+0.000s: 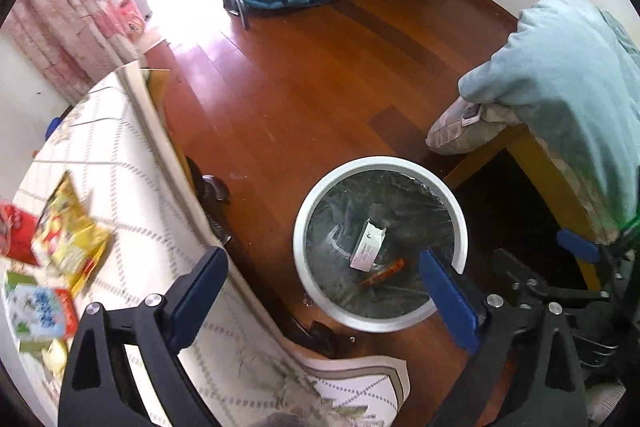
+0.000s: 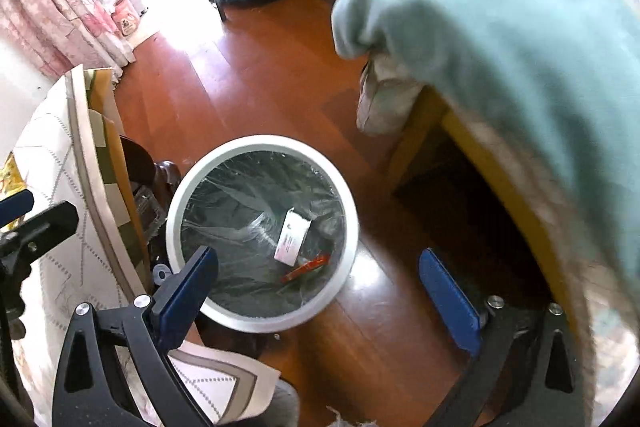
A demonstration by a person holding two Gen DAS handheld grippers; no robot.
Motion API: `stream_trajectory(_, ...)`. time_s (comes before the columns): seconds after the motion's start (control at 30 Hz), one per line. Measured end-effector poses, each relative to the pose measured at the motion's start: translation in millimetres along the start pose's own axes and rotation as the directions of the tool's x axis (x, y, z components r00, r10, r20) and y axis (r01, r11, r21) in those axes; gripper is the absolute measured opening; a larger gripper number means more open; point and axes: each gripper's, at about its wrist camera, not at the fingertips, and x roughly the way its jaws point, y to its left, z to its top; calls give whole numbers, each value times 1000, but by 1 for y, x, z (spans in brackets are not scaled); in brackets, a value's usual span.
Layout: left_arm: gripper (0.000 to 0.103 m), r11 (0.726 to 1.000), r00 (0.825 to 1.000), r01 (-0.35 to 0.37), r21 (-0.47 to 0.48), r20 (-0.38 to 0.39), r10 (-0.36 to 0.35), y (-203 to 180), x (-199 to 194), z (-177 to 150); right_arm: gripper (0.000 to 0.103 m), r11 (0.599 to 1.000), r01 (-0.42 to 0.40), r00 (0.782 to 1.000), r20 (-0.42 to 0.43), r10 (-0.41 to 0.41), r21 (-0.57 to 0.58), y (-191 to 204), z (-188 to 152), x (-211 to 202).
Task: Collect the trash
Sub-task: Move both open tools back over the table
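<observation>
Two wrappers [image 1: 370,245] [image 1: 383,271] lie inside one bin [image 1: 316,291].

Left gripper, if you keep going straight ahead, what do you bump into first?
Probably the white trash bin: the open left gripper points down into its black-lined mouth, toward the white box inside. Depth is hard to judge.

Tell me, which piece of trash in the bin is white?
The small flat box lying in the white bin is the white one. The thin wrapper beside it is orange-red.
</observation>
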Motion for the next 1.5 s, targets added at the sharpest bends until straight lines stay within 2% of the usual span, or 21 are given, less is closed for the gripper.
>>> stream_trajectory(0.3, 98, 999, 996, -24, -41, 89, 27, 9, -78, -31, 102, 999, 49, 995, 86, -48, -13, 14, -18, -99)
stream_trajectory(0.57, 98, 994, 984, -9, -106, 174, 27, 34, -147, -56, 102, 1000, -9, 985, 172, 9, 4, 31, -37, -185)
stream_trajectory(0.67, 98, 988, 978, -1, -153, 208, 33, 56, -169, -64, 102, 999, -37, 978, 203, 38, -8, 46, -40, -211)
stream_trajectory(0.8, 98, 971, 969, -13, -238, 238, 72, 103, -193, -77, 102, 994, -96, 971, 215, 104, -48, 86, -40, -235)
stream_trajectory(0.9, 98, 946, 963, -56, -318, 232, 135, 149, -202, -90, 102, 986, -123, 969, 202, 143, -110, 128, -39, -235)
stream_trajectory(0.97, 98, 921, 962, -103, -376, 199, 189, 185, -199, -103, 102, 974, -165, 966, 174, 192, -156, 165, -37, -229)
stream_trajectory(1.07, 98, 866, 957, -174, -468, 126, 261, 241, -187, -128, 102, 950, -220, 960, 124, 252, -222, 224, -38, -213)
stream_trajectory(1.2, 98, 786, 942, -275, -553, 9, 336, 303, -158, -162, 102, 910, -289, 949, 34, 313, -298, 303, -42, -179)
stream_trajectory(1.23, 98, 765, 939, -294, -573, -26, 342, 319, -146, -170, 102, 898, -304, 946, 7, 323, -319, 326, -44, -168)
stream_trajectory(1.37, 98, 717, 938, -321, -619, -104, 331, 357, -117, -193, 102, 871, -302, 951, -63, 302, -387, 399, -54, -126)
stream_trajectory(1.5, 98, 699, 941, -324, -637, -144, 305, 375, -92, -203, 100, 868, -280, 960, -97, 263, -410, 439, -57, -94)
